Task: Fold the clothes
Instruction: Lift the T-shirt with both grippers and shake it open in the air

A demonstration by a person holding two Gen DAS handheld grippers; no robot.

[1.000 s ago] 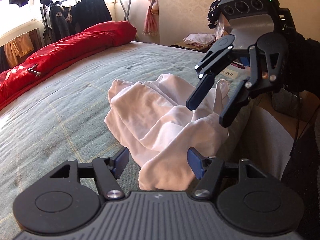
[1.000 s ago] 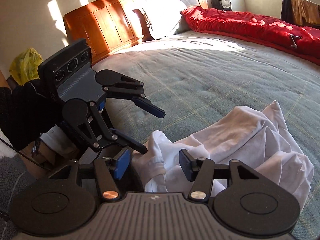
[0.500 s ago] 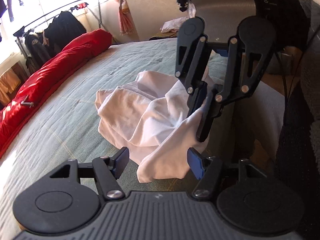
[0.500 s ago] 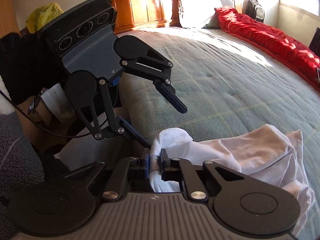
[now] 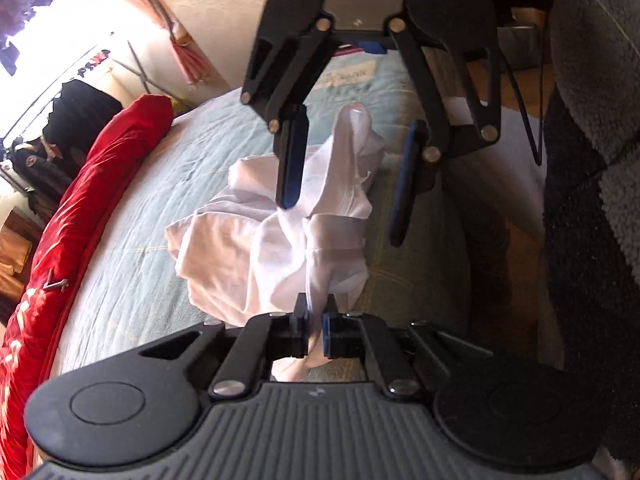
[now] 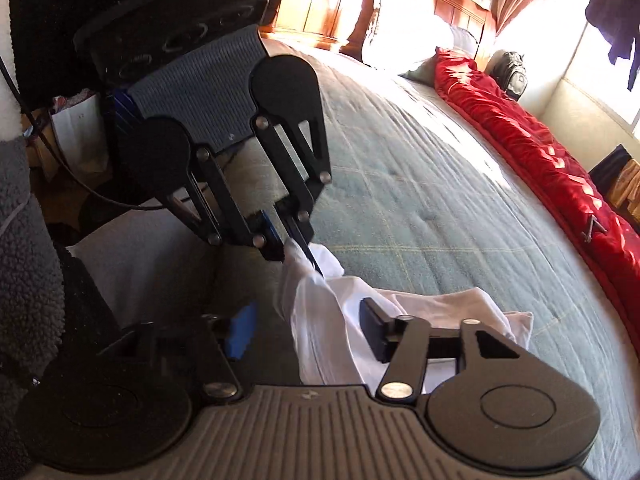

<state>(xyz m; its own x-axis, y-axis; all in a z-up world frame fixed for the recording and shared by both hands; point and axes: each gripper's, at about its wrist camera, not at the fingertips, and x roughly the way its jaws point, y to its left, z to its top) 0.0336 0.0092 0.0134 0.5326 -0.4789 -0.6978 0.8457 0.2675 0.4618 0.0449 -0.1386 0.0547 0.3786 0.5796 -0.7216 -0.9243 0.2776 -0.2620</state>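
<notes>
1. The white garment (image 5: 256, 240) lies crumpled on the green bedspread (image 5: 152, 184), near the edge of the bed, and one part of it is pulled up from the heap.
2. The left gripper (image 5: 315, 330) has its two fingers pressed together on a fold of the white garment; the right wrist view shows the same pinch on a corner of the cloth (image 6: 298, 254).
3. The right gripper (image 6: 304, 330) has its fingers wide apart, and they hold nothing. The raised cloth passes between them, nearer to the black finger; I cannot tell if it touches.
4. In the left wrist view the right gripper hangs over the garment, one finger on each side of the raised fold.
5. A white label (image 5: 350, 76) lies behind on the bedspread; its writing is too blurred to read.
6. A red quilt (image 6: 532, 152) lies along the far side of the bed, well apart from the garment.
</notes>
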